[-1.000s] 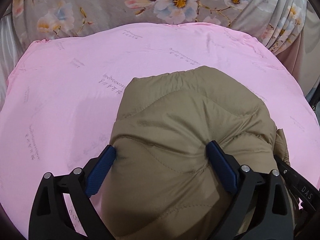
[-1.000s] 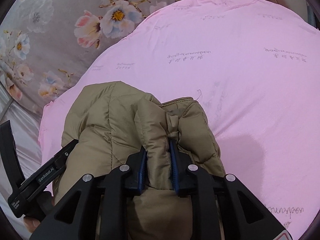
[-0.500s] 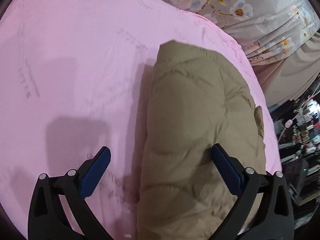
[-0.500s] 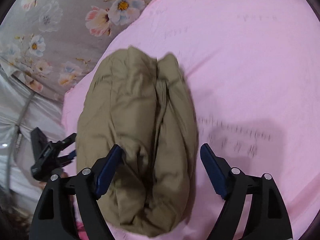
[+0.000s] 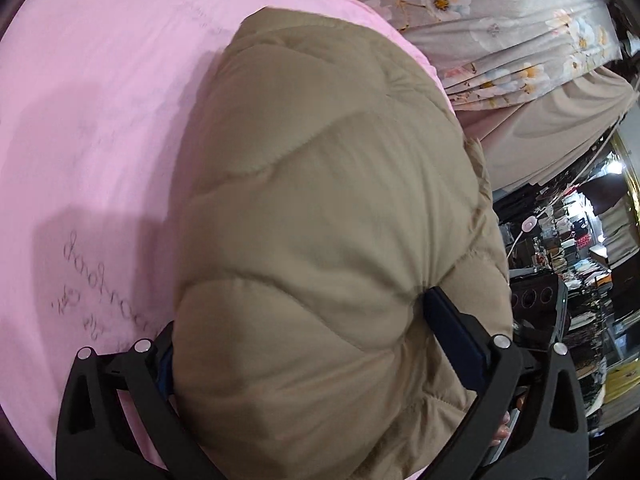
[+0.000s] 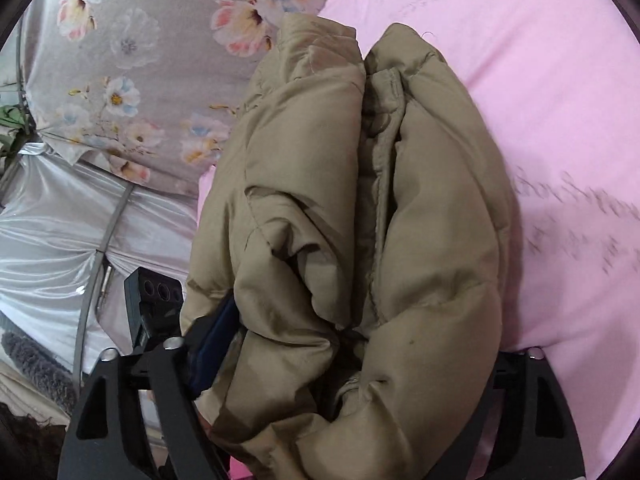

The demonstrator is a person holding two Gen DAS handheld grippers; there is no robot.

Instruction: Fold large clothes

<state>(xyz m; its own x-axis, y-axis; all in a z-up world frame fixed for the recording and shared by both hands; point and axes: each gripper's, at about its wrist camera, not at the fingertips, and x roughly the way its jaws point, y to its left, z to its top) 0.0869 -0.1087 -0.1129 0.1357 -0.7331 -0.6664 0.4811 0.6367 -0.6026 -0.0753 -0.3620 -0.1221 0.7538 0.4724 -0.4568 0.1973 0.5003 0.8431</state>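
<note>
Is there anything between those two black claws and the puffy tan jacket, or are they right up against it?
Nothing visible is in the way. The tan jacket bulges directly between the fingers of the left gripper, whose blue pad presses into it. The right gripper also straddles the jacket, its jaws closing. Only the pink sheet lies underneath.

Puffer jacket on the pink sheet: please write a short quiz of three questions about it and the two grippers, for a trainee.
1. True or false: the folded khaki puffer jacket lies on a pink sheet.
2. Which gripper spans the jacket's smooth quilted side?
A. left gripper
B. right gripper
3. Fill in: beyond the sheet lies a grey cloth printed with ____.

Key: 1 true; 2 A (the right gripper, jaws closing around the jacket, faces the layered edges); 3 flowers.
</note>
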